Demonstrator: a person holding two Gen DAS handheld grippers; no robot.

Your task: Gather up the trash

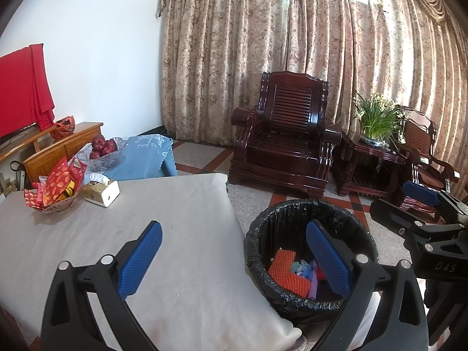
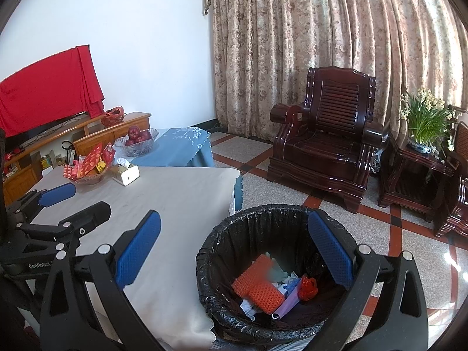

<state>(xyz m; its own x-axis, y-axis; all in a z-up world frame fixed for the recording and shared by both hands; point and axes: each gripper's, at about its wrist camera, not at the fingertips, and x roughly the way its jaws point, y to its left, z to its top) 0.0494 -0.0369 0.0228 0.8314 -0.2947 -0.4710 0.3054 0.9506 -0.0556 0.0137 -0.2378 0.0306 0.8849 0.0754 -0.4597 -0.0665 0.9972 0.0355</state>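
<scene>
white letters "das" stand on the black plastic body of the right tongs, seen from the left wrist camera at the right edge. from the right wrist camera, "genrobot." in white is printed on the black plastic body of the left tongs, low at the left edge, the end of the word cut off. the pale tissue box's print is too small to read.

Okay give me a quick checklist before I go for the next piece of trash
1. Left gripper open and holding nothing: ok.
2. Right gripper open and holding nothing: ok.
3. Trash bin beside the table, liner in place: ok.
4. Room left in the bin above the orange mesh piece: ok.
5. Loose trash left on the grey tablecloth: cannot tell; only a snack bowl and tissue box show.
</scene>
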